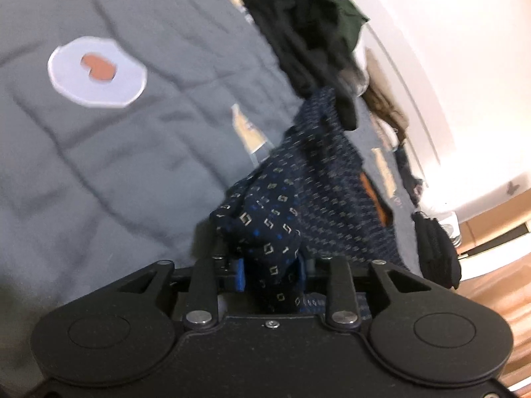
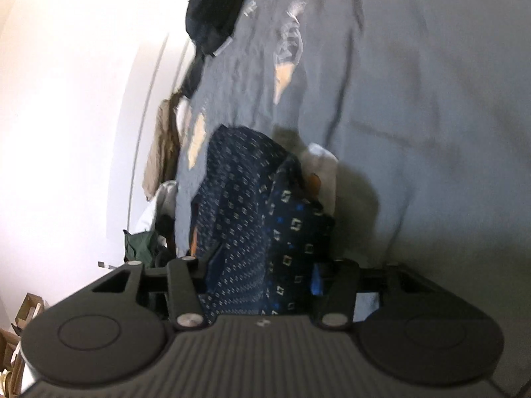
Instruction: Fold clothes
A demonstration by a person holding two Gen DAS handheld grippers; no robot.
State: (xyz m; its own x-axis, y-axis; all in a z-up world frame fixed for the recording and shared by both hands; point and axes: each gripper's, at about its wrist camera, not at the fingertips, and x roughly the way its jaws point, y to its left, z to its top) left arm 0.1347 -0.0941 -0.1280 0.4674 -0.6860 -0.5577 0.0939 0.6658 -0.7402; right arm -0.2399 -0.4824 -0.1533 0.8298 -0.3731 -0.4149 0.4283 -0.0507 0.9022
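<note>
A navy garment [image 1: 318, 179] with small white and blue squares lies on the grey bed cover [image 1: 132, 165]. One bunched end of it runs up into my left gripper [image 1: 270, 272], and the blue pads [image 1: 239, 275] squeeze that bunch from both sides. In the right wrist view the same garment [image 2: 239, 185] fills the whole gap of my right gripper [image 2: 262, 278]. There the cloth lies against the blue pad [image 2: 317, 278] on the right side, and it hides the left finger.
A heap of black and dark green clothes [image 1: 305, 33] sits at the far edge of the bed, with a tan garment [image 1: 385, 99] beside it. The cover carries a white round patch [image 1: 96, 73] with an orange mark. A white wall and wooden floor [image 1: 497, 298] lie beyond the bed.
</note>
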